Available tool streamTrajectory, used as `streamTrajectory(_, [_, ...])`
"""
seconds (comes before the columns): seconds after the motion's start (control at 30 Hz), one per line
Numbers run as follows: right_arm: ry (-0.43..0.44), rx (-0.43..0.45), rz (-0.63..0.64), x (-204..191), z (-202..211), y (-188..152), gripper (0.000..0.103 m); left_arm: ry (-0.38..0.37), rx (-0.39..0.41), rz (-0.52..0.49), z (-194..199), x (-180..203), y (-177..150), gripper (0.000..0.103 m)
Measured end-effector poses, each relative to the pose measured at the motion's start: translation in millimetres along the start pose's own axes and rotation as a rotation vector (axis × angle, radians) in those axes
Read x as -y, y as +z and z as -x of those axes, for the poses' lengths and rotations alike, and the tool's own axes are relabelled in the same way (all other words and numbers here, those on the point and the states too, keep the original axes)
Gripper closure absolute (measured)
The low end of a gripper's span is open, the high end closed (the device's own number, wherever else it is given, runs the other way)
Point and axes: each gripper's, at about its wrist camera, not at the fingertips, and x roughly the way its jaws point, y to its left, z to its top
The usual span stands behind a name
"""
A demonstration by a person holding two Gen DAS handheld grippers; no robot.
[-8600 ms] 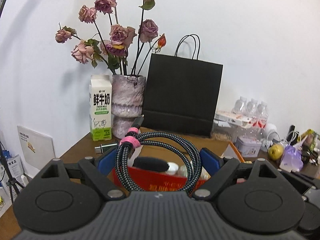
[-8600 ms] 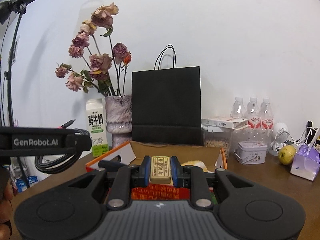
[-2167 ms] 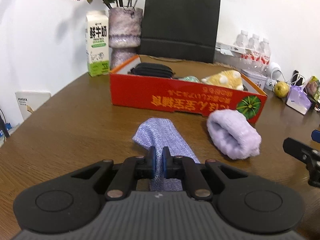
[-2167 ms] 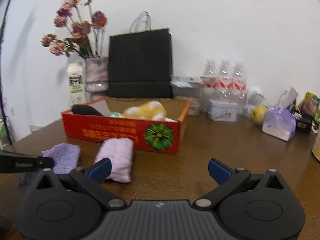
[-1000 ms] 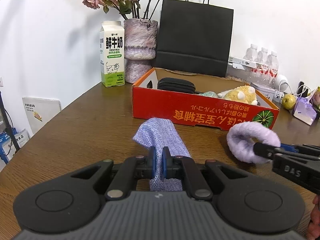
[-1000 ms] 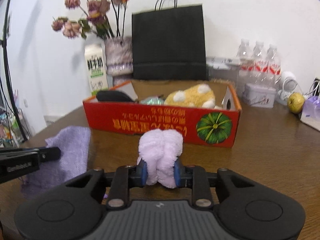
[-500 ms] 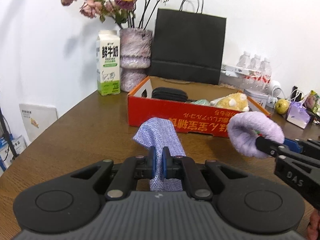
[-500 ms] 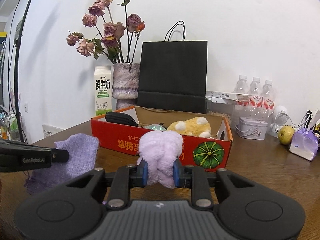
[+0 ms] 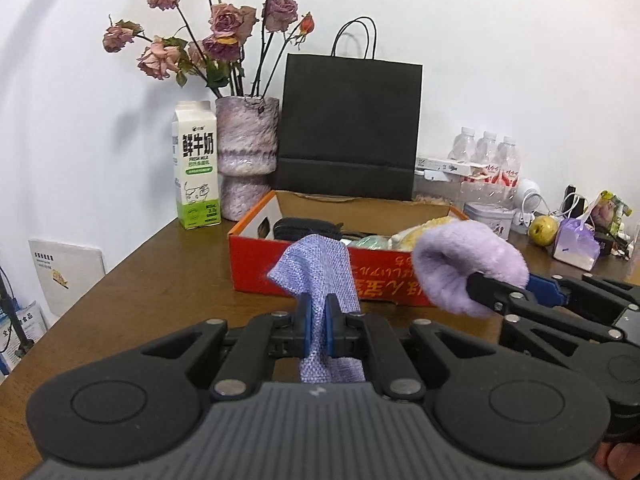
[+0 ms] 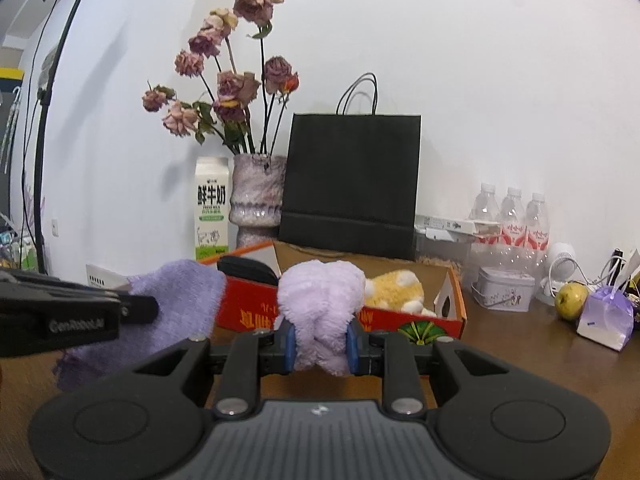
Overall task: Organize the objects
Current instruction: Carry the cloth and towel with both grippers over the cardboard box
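Purple cloth (image 9: 316, 276) clamped in left tool (image 9: 316, 326), fluffy lilac roll (image 10: 320, 312) clamped in right tool (image 10: 320, 344), both near level

The red box (image 9: 400, 280) front print is partly hidden behind the purple cloth (image 9: 316, 276). Box contents (image 9: 372, 240) stay mostly unseen. Small items at the table's (image 9: 140, 292) far right corner are unclear.

Red box (image 9: 348, 276) front wall blocks path; above seemingly open

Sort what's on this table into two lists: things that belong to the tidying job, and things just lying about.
Job:
- purple cloth, in left gripper
- fluffy lilac cloth, in right gripper
- red box

Lying about:
- milk carton
- vase
- black bag
- water bottles
- apple
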Motion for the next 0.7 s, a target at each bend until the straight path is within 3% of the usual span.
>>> streamTrajectory(0.7, [0.016, 0.092, -0.038, 18, -35, 44, 0.08, -0.046, 0.117, 0.027, -27, 36, 70, 0.096])
